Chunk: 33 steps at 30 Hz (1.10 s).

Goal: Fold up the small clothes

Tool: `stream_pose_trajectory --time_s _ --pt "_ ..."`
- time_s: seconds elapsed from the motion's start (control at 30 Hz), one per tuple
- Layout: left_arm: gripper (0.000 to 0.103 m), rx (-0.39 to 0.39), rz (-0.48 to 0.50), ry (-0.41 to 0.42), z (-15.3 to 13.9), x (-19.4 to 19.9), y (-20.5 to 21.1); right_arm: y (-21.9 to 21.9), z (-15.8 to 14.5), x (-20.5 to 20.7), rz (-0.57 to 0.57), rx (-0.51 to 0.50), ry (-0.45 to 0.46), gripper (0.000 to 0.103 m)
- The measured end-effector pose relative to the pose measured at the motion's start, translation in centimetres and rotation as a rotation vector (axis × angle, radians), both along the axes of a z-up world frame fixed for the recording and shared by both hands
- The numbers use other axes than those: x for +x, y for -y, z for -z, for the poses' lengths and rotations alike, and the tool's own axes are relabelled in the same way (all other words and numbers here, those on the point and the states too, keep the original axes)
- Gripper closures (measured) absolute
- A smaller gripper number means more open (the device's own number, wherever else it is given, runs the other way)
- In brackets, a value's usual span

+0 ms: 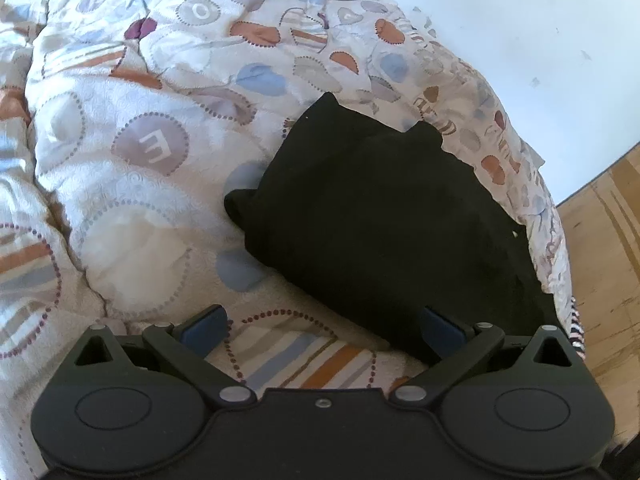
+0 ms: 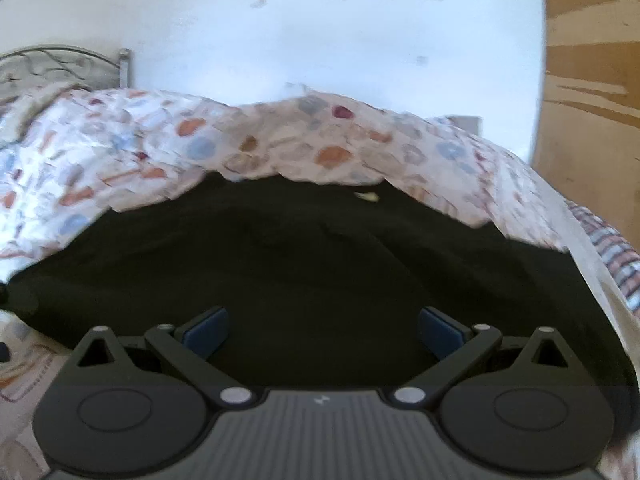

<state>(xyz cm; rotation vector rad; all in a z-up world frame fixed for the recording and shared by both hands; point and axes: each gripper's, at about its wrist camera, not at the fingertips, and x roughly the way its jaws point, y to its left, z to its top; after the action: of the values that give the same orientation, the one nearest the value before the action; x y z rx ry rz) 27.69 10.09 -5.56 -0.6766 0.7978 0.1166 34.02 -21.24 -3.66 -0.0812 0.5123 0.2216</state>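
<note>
Where the patterned quilt fills the left of the left wrist view, seen rumpled, printed with dotted circles, stripes and blobs in blue, orange and grey. Further right, lying on that quilt near the bed's edge — a black garment, bunched into a rough block with two small peaks along its far side and a short flap poking out at its left. Beyond it, a white wall, then wooden floor at the far right. Low in the frame, the left tool spread wide with blue pads apart: left pad over bare quilt, right pad at the garment's near corner, pinching nothing.

From the right wrist view, blurred: metal headboard at far left, quilt across the middle, the same black garment spreading wide just ahead of the right tool. Also spread — pads over dark cloth, gripping nothing visible. Wooden panel at right.
</note>
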Motion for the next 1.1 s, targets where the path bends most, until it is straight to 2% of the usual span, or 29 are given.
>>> stream_pose_trajectory --time_s 0.17,0.3,0.37,0.43,0.63,0.7,0.8,0.83,0.87,1.0,1.1 --pt "0.001 0.051 0.03 0.018 -0.1 0.7 0.2 1.7 -2.0 5.6 -0.141 -0.08 -0.038 0.0" --pt "0.001 0.072 0.059 0.022 0.1 1.4 0.6 2.9 -2.5 12.0 -0.249 -0.136 -0.081 0.002" --pt "0.001 0.076 0.065 0.018 0.3 1.7 0.7 3.1 -2.2 15.1 -0.297 -0.165 -0.109 0.014" --pt "0.001 0.073 0.068 0.011 0.6 1.9 0.8 3.2 -1.7 17.3 -0.335 -0.191 -0.135 0.019" --pt "0.001 0.073 0.072 0.007 0.9 2.5 0.8 2.6 -1.2 21.6 -0.429 -0.23 -0.149 0.015" --pt "0.001 0.077 0.076 0.009 0.9 2.7 1.0 2.6 -0.9 22.7 -0.442 -0.221 -0.184 0.019" --pt "0.001 0.076 0.076 0.013 1.0 2.7 1.1 2.9 -0.7 23.4 -0.48 -0.161 -0.259 0.054" --pt "0.001 0.076 0.077 0.013 1.0 2.7 1.1 2.9 -0.8 23.1 -0.48 -0.162 -0.248 0.078" --pt "0.001 0.077 0.078 0.014 1.0 2.7 1.1 2.8 -0.8 22.8 -0.475 -0.179 -0.232 0.097" --pt "0.001 0.076 0.077 0.014 1.0 2.7 1.0 2.2 -1.0 21.5 -0.463 -0.255 -0.152 0.101" --pt "0.001 0.077 0.076 0.015 0.9 2.8 1.1 1.3 -1.6 21.4 -0.388 -0.315 -0.068 0.102"
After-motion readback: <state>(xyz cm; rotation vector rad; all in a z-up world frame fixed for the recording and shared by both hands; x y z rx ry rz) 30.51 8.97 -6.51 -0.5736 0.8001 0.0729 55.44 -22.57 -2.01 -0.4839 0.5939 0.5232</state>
